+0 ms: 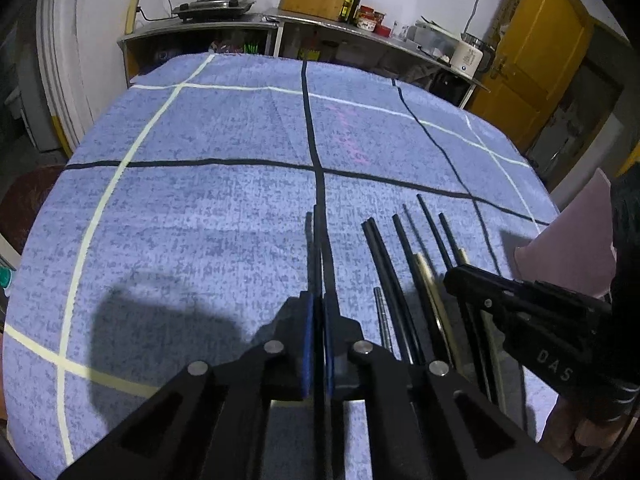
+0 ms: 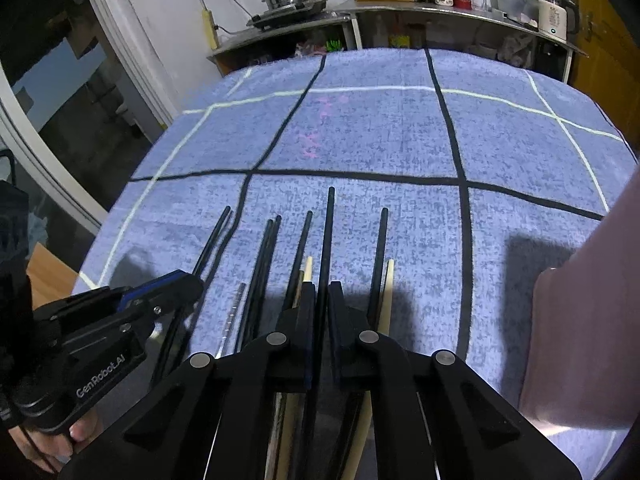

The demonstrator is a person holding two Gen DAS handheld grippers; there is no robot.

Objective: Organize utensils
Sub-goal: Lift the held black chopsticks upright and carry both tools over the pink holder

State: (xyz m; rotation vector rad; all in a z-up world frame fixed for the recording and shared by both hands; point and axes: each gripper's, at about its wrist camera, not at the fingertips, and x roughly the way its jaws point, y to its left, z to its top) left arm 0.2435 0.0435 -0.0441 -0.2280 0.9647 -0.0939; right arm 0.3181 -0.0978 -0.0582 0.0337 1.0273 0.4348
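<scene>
The left hand-held gripper [image 1: 318, 312] has its blue-padded jaws drawn together on a single black chopstick [image 1: 319, 240], which runs straight up the middle of the left wrist frame, its far tip ending near the black cross of the cloth pattern. A second dark line lies close beside it; whether that is another stick, a shadow or the cloth's own stripe, I cannot tell. The right hand-held gripper [image 2: 322, 300] is likewise clamped on one long black chopstick [image 2: 329, 236], pointing up the centre of the right wrist frame and reaching further than its neighbours.

Around both lies the row of chopsticks [image 2: 276, 256], fanned side by side on the blue checked cloth [image 1: 200, 208] of the worktop, all with their long axes running away from the cameras, roughly parallel to the held ones. Most are black; two pale ones [image 2: 388, 288] and a metal one [image 2: 236, 312] lie among them.

In the left wrist frame the row lies to the lower right, under the right hand-held gripper. That one stands directly over the row, so it seems nearer the remaining sticks; the left holds its stick off at the row's left edge. A pink thing [image 2: 580, 340] fills the right margin.
</scene>
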